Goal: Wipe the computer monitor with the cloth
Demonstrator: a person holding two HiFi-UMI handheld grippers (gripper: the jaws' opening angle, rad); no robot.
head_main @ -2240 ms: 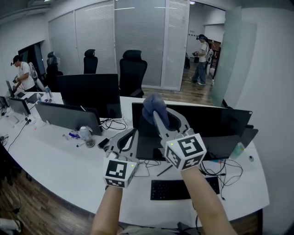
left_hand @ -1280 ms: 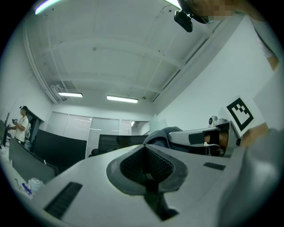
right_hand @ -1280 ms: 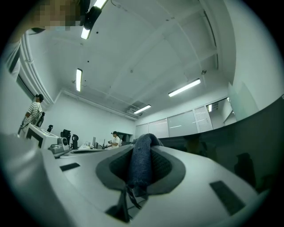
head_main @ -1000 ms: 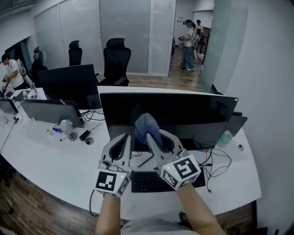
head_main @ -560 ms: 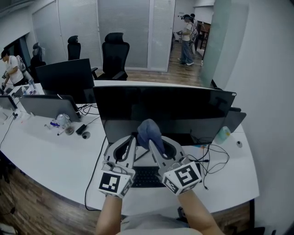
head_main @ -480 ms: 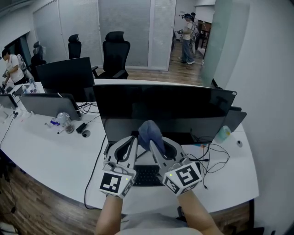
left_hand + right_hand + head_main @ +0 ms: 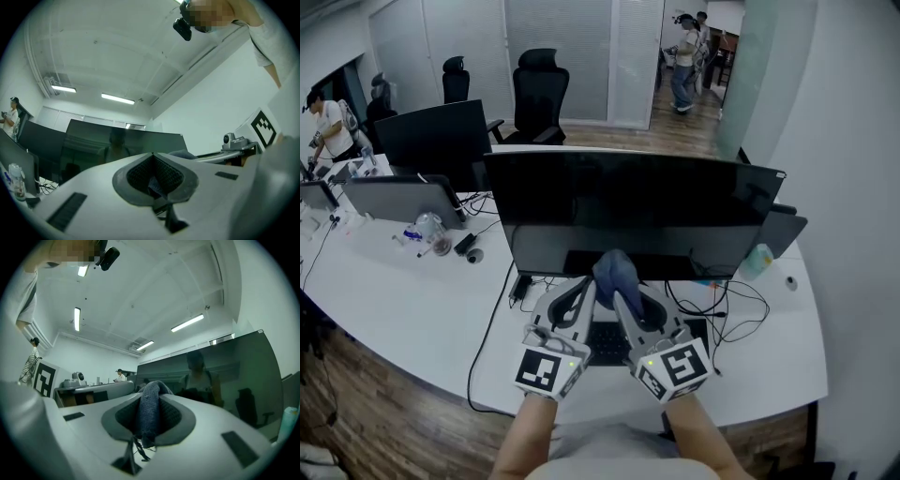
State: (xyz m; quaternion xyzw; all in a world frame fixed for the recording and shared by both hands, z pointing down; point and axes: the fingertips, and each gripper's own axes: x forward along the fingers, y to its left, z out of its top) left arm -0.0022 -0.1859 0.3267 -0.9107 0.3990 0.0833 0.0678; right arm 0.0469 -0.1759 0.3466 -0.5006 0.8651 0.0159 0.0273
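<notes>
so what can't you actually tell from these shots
Whether the cloth touches the monitor: head view, the cloth and right gripper cover that spot.
Keyboard: head view, mostly under the left gripper and right gripper.
Small items at the desk's left: head view, too small to name.
Dust or smears on the monitor: every view, it is dark and mirrors the room.

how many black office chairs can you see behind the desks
3. One black high-backed office chair stands beyond the wide dark computer monitor, a second left of it, a third farther left. Others may be hidden.
</notes>
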